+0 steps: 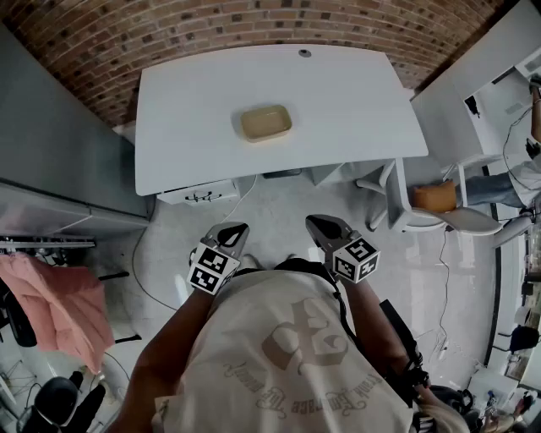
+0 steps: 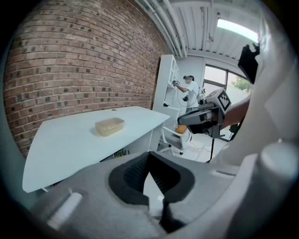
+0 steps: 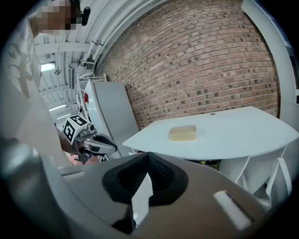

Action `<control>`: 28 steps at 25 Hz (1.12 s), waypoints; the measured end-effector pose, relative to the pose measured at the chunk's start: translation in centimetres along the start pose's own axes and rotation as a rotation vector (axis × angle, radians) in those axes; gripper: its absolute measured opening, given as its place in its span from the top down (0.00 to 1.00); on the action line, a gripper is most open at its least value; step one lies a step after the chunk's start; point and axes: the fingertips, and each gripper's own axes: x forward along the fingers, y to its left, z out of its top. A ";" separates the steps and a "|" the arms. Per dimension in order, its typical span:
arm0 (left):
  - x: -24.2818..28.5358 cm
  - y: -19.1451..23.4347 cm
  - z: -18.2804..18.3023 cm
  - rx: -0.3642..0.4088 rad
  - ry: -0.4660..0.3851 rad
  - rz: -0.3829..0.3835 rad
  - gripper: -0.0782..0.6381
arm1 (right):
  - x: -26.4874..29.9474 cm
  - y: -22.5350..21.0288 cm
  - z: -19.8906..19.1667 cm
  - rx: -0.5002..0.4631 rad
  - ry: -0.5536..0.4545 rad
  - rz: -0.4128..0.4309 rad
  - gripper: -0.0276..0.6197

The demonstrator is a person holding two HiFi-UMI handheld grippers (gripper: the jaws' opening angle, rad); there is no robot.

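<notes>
A shallow tan container (image 1: 266, 123) rests near the middle of a white table (image 1: 186, 101); it also shows as the tan container (image 2: 110, 126) and the tan container (image 3: 182, 133). Both grippers hover over the floor in front of the table, close to my chest and well short of the container. My left gripper (image 1: 233, 231) (image 2: 149, 156) is shut with nothing in it. My right gripper (image 1: 322, 226) (image 3: 148, 158) is shut as well and holds nothing. Each one appears in the other's view: the right gripper (image 2: 201, 119) and the left gripper (image 3: 96, 142).
A brick wall (image 1: 254, 21) runs behind the table. A grey cabinet (image 1: 51, 152) stands at the left with pink cloth (image 1: 59, 304) below it. At the table's right end sits a white chair (image 1: 397, 207), beside an orange object (image 1: 435, 196). A distant person (image 2: 189, 88) stands by white shelving.
</notes>
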 end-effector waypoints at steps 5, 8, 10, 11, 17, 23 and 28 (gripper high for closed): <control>0.1 -0.7 0.9 -0.026 0.002 0.024 0.89 | -0.9 -0.5 0.7 -0.006 -0.011 0.018 0.95; 0.7 -1.5 1.3 -0.037 0.007 0.036 0.89 | -1.5 -1.1 0.9 -0.005 -0.025 0.036 0.95; 1.1 -2.3 1.4 -0.043 0.008 0.046 0.89 | -2.0 -1.7 0.3 -0.001 -0.013 0.048 0.94; 1.3 -2.7 1.6 -0.046 0.010 0.052 0.89 | -2.2 -2.1 0.0 0.001 -0.005 0.053 0.94; 2.7 -4.1 2.6 -0.076 0.019 0.094 0.89 | -3.7 -4.4 -0.1 -0.001 0.004 0.085 0.95; 5.0 -6.6 4.0 -0.026 0.033 0.116 0.89 | -5.8 -7.0 -0.8 0.005 0.002 0.098 0.95; 6.6 -8.6 5.5 -0.051 0.025 0.128 0.89 | -7.8 -8.5 -1.6 0.024 -0.002 0.112 0.95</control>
